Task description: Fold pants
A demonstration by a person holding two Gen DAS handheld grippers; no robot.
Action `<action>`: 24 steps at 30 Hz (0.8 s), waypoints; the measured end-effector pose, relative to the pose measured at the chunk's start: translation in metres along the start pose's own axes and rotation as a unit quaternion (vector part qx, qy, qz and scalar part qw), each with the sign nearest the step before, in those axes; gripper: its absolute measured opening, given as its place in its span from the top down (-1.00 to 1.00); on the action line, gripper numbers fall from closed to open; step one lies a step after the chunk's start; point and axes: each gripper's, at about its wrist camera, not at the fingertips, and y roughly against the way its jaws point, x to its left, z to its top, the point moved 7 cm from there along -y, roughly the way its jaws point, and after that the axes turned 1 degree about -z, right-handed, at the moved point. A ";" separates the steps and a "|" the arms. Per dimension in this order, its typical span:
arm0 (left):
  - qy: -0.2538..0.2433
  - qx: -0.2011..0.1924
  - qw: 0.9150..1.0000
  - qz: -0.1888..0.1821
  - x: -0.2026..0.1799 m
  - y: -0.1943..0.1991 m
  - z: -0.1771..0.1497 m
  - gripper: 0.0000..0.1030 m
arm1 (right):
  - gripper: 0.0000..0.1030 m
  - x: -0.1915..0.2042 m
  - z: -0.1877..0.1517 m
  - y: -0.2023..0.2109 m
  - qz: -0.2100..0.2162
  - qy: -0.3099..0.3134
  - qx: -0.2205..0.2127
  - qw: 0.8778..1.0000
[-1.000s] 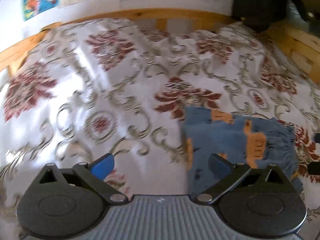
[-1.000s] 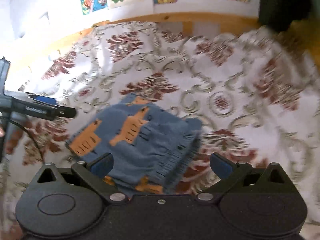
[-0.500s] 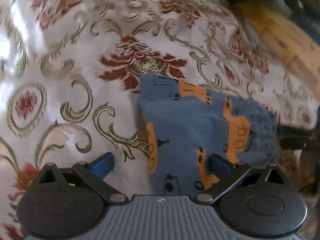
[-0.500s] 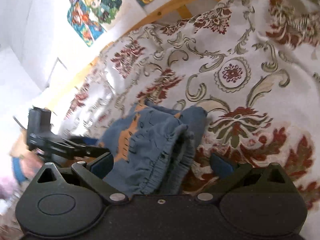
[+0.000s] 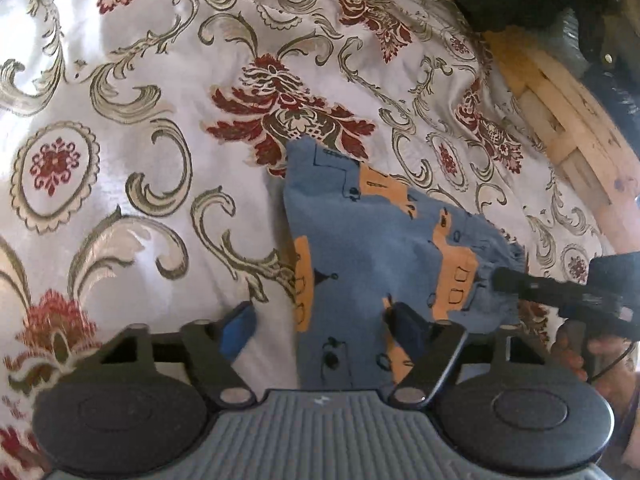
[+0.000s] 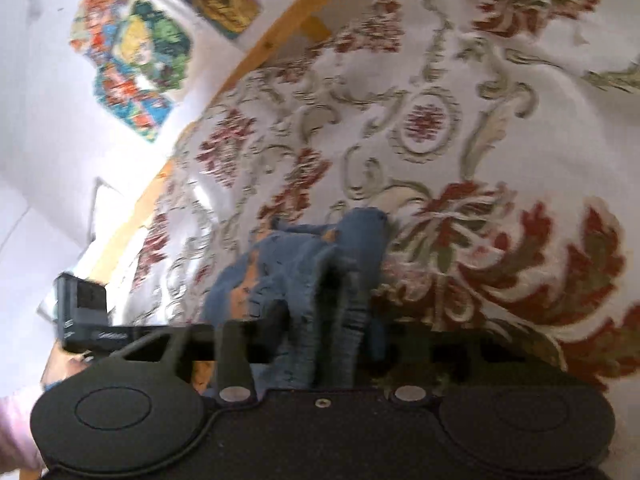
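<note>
On the bedspread [image 5: 120,184], left tool [image 5: 326,324] spread; right tool [image 6: 316,332] pinching pants [image 5: 380,248].

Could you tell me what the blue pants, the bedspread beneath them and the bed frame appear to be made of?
Pants: soft matte knit, probably cotton jersey; it bunches thickly, with a gathered, ribbed waistband between the right gripper's closed fingers.
Bedspread: woven, satin-like fabric; it shines in the light, with a red and olive floral pattern.
Bed frame: light, unpainted-looking wood with visible grain.
</note>
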 end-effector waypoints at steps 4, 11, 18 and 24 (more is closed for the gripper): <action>0.022 0.005 1.000 -0.002 -0.010 0.000 -0.004 0.17 | 0.43 0.003 -0.003 0.002 -0.021 0.005 -0.010 1.000; -0.015 -0.020 0.997 0.071 -0.037 0.011 -0.009 0.53 | 0.54 0.026 -0.008 0.007 -0.069 0.080 -0.029 0.994; -0.080 -0.031 0.989 0.123 -0.065 0.019 -0.015 0.60 | 0.56 0.042 -0.012 0.013 -0.092 0.128 -0.042 0.987; -0.070 -0.043 0.991 0.110 -0.068 0.027 -0.014 0.61 | 0.56 0.049 -0.009 0.020 -0.093 0.142 -0.055 0.984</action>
